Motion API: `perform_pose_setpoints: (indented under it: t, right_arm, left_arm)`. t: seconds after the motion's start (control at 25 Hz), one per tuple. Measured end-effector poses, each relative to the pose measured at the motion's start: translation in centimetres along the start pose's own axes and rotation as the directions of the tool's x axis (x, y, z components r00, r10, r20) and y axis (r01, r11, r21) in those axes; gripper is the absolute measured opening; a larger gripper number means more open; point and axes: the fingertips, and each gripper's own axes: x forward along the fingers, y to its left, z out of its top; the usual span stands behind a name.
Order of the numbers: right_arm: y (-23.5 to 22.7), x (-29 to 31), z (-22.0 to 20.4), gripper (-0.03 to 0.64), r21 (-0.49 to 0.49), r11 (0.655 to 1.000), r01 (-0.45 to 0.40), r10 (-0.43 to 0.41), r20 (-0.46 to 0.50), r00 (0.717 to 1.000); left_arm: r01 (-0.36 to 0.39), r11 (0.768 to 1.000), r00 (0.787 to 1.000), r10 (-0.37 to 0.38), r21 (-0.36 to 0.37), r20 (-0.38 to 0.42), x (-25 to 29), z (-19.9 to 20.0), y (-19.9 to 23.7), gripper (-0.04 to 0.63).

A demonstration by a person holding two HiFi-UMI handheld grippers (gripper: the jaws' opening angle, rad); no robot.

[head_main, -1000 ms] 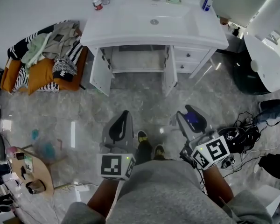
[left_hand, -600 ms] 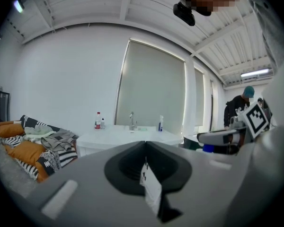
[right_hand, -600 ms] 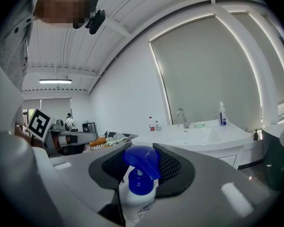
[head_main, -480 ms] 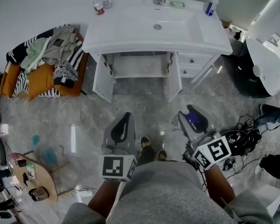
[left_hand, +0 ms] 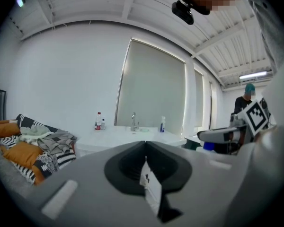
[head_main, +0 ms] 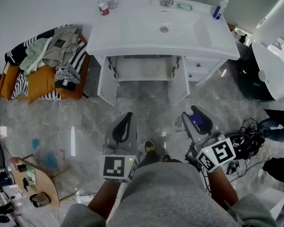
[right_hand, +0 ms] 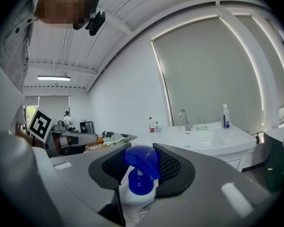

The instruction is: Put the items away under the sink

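The white sink vanity [head_main: 132, 32] stands ahead with both doors [head_main: 105, 82] swung open, showing the cupboard under the sink [head_main: 144, 69]. My right gripper [head_main: 195, 115] is shut on a white bottle with a blue pump top [head_main: 197, 122]. In the right gripper view that bottle [right_hand: 141, 162] fills the gap between the jaws of the right gripper [right_hand: 142, 148]. My left gripper [head_main: 126, 117] is held level beside it. In the left gripper view, the left gripper [left_hand: 145, 144] is shut on a thin white packet with dark print [left_hand: 150, 186]. The packet is hidden in the head view.
A pile of clothes on an orange cushion [head_main: 42, 60] lies left of the vanity. A toilet [head_main: 272, 70] and a tangle of cables [head_main: 246, 141] are at the right. Small bottles [head_main: 102, 4] and a spray bottle [head_main: 219, 7] stand on the counter. A small round table [head_main: 31, 181] sits at lower left.
The vanity has slid down in the head view as I walk toward it. Both grippers travel forward with me, their grips unchanged.
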Motion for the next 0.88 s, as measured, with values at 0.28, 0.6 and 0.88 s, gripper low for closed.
perform_pose_setpoints:
  t: [0.28,0.6,0.88]
  right_arm:
    - [1.1,1.9,0.1,0.145,-0.001,1.0,-0.002,0.002,-0.001,1.0]
    - [1.4,2.6,0.4,0.144,-0.01,1.0,0.021,-0.021,0.004,1.0]
    - [1.8,2.3,0.9,0.145,-0.021,0.999,0.038,-0.037,0.007,0.999]
  left_arm:
    - [-0.001,1.0,1.0,0.001,-0.012,0.002,0.2,-0.3,2.0,0.012]
    - [0.011,1.0,1.0,-0.011,-0.026,0.007,0.7,-0.4,3.1,0.012]
    - [0.023,0.999,1.0,-0.023,-0.03,0.015,0.4,-0.5,3.4,0.012]
